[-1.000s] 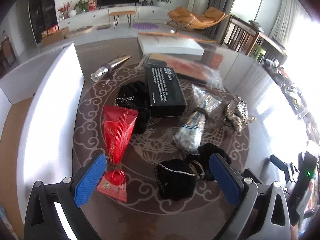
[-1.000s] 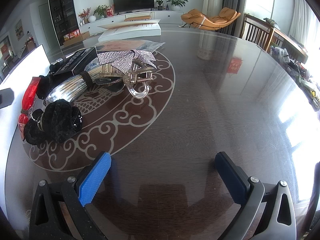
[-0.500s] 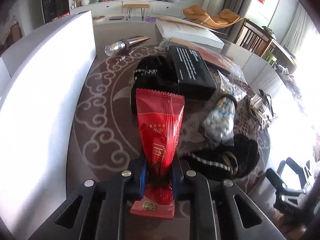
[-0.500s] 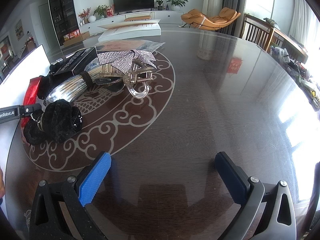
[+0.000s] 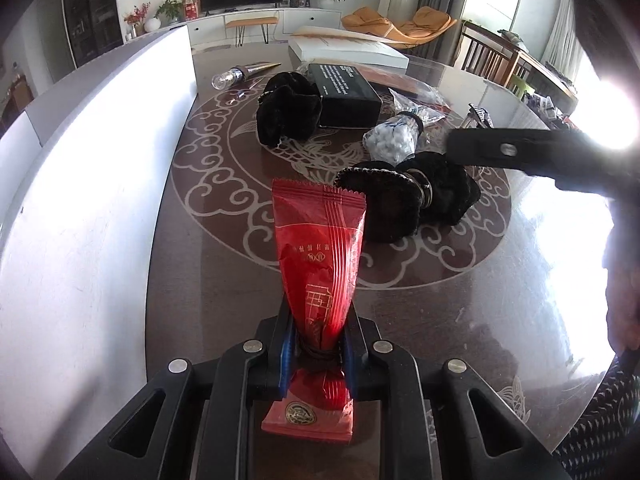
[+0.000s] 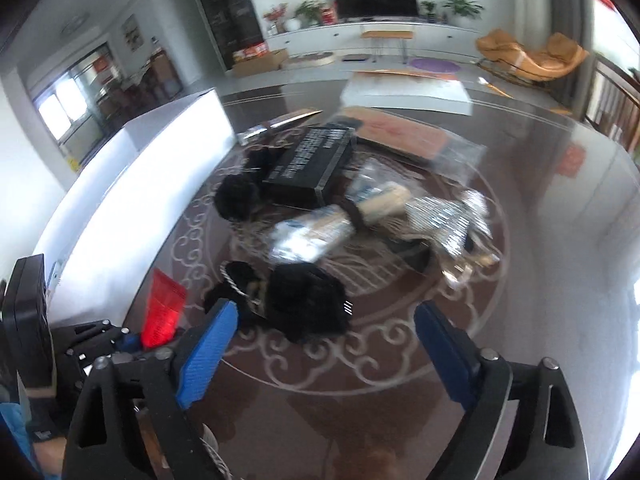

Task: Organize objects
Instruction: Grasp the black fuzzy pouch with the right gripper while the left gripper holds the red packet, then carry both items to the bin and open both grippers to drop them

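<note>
My left gripper (image 5: pixel 316 354) is shut on a red snack packet (image 5: pixel 318 258) at its tied neck and holds it above the dark table (image 5: pixel 460 300). The packet also shows in the right wrist view (image 6: pixel 164 312), beside the left gripper (image 6: pixel 120 340). My right gripper (image 6: pixel 326 344) is open and empty, just in front of a black velvet pouch (image 6: pixel 304 300). That pouch (image 5: pixel 404 204) lies right of the packet. Behind lie a second black pouch (image 5: pixel 288 114), a black box (image 5: pixel 344 92) and a bag of white beads (image 5: pixel 394 142).
A tall white box (image 5: pixel 92 200) runs along the table's left side. A flat white box (image 5: pixel 348 50) and a small bottle (image 5: pixel 240 74) lie at the back. A shiny silver bow (image 6: pixel 444 220) lies to the right. The right gripper's arm (image 5: pixel 532 152) crosses the left view's right side.
My left gripper closed on the red packet and has pulled it back and up. My right gripper swung left toward the near black pouch.
</note>
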{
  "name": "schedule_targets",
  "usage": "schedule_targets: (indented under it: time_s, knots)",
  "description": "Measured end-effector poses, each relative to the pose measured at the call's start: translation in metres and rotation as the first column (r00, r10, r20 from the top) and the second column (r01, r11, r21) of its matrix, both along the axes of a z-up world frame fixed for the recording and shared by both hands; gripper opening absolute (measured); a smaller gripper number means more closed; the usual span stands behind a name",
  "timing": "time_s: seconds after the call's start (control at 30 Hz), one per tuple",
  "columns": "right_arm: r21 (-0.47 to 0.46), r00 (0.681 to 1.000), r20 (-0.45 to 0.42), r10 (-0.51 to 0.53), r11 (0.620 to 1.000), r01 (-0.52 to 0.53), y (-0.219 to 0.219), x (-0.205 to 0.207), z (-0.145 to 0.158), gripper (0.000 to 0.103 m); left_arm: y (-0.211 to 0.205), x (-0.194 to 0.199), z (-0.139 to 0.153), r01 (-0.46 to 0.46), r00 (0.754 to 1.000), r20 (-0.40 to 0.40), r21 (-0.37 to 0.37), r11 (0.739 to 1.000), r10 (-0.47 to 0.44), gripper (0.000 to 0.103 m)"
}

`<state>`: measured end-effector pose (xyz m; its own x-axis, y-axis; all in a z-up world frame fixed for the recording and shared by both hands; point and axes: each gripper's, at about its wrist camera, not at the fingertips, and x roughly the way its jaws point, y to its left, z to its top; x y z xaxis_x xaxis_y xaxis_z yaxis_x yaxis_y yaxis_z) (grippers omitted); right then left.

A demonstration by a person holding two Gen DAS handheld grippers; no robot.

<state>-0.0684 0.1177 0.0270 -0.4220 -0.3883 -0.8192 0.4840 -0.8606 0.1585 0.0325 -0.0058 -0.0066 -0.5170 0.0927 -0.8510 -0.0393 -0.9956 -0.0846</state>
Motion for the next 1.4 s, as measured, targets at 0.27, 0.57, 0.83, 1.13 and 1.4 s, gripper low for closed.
schedule_targets:
  time_s: [0.27,0.57,0.83,1.13,1.4]
  knots:
    - [0.124,0.952,0.263,0.159,0.973,-0.197,-0.005,0.032,-0.025,0.031,-0.011,0.007,0.000,0.018,1.000,-0.006,0.036,0.999,-0.017,0.020]
    - [0.238,0.978,0.158,0.140,0.955,-0.175,0.005,0.051,-0.016,0.076,-0.002,0.005,0.002,0.068,0.998,-0.008,0.045,0.997,-0.068,0.040]
    - [0.232,0.988,0.148,0.042,0.970,-0.076,0.031,0.060,-0.010,0.033,-0.002,0.015,0.013,0.082,0.996,-0.048,0.143,0.986,-0.076,0.017]
    - [-0.066,1.000,-0.003,0.003,0.998,-0.003,0.016,0.082,0.102,0.033,-0.033,0.069,0.134,0.149,0.961,-0.270,0.301,0.942,-0.065,0.017]
    - [-0.315,0.971,-0.005,0.241,0.921,-0.230,-0.124,0.112,0.142,0.034,-0.167,0.108,0.171,-0.162,0.939,-0.283,0.141,0.977,0.196,0.017]
